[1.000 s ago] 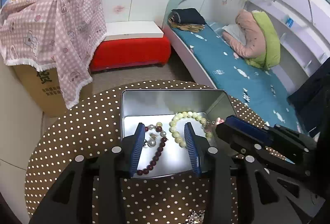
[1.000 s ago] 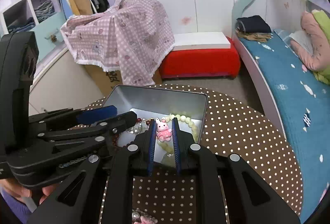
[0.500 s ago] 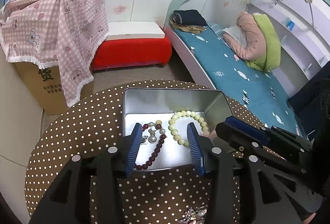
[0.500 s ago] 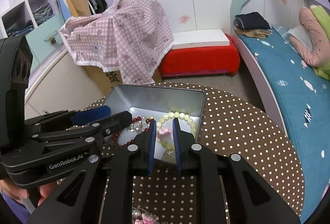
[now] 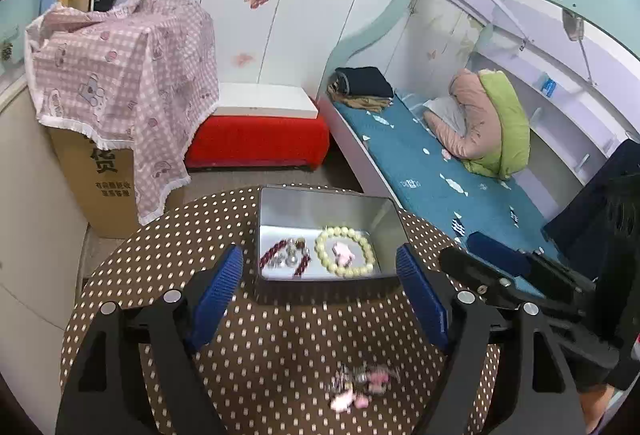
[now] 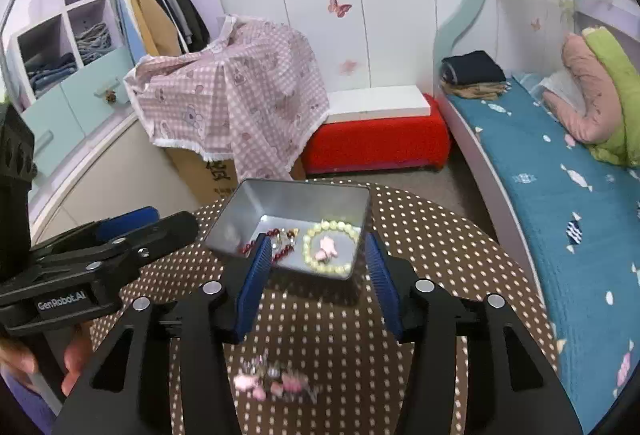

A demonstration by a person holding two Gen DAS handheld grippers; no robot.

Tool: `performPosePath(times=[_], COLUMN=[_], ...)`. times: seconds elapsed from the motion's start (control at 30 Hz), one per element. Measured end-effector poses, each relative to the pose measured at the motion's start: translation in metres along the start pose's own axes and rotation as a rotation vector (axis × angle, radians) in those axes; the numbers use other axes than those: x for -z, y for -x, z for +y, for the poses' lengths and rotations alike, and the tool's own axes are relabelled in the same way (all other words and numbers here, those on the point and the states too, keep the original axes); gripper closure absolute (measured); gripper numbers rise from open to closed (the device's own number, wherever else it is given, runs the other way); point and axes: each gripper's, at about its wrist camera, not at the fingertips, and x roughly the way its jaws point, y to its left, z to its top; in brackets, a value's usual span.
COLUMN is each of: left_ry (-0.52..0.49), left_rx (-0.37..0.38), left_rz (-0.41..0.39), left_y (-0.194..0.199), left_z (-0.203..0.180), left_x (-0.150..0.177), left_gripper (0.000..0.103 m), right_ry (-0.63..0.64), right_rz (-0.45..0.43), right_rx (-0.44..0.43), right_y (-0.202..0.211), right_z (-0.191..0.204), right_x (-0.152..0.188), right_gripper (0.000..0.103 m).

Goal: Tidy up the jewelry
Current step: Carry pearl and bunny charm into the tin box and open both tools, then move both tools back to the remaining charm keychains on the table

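Observation:
A silver metal tin [image 5: 320, 201] [image 6: 296, 197] stands on the round brown dotted table [image 5: 140, 255]. Inside lie a pale green bead bracelet [image 5: 345, 251] [image 6: 329, 249], a pink bunny charm [image 5: 343, 251] [image 6: 326, 249] in its ring, and a dark red bead bracelet [image 5: 276, 255] [image 6: 256, 245] with small metal pieces. A loose pile of pink and silver trinkets [image 5: 362, 383] [image 6: 276, 381] lies on the table near me. My left gripper [image 5: 320, 295] is open and empty, short of the tin. My right gripper [image 6: 316, 283] is open and empty, above the tin's near edge.
Beyond the table are a red bench [image 5: 256, 143] with a white box on it, a cardboard box under a pink checked cloth [image 5: 120, 83], and a bed with a blue cover [image 5: 440, 171]. The table's far edge lies just behind the tin.
My right gripper has opened and let go of the pink bunny charm, which now lies in the tin. Both grippers have pulled back and up from the tin; the left has opened wider.

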Motion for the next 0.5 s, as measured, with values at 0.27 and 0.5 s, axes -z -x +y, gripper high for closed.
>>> performPosePath(times=[0.27, 0.5], left_ry=[-0.025, -0.013], left_rx=[-0.032, -0.039], left_rz=[-0.014, 0.072], left_y=[0.029, 0.014], left_z=[-0.007, -0.004], left_x=[0.055, 0.103], left_gripper=[0.026, 0.026], right_ry=[0.014, -0.001], right_rz=[-0.024, 0.027], right_rx=[0.043, 0.062], right_y=[0.044, 0.045], right_z=[-0.001, -0.008], right_x=[0.046, 0.092], right_gripper=[0.045, 0.042])
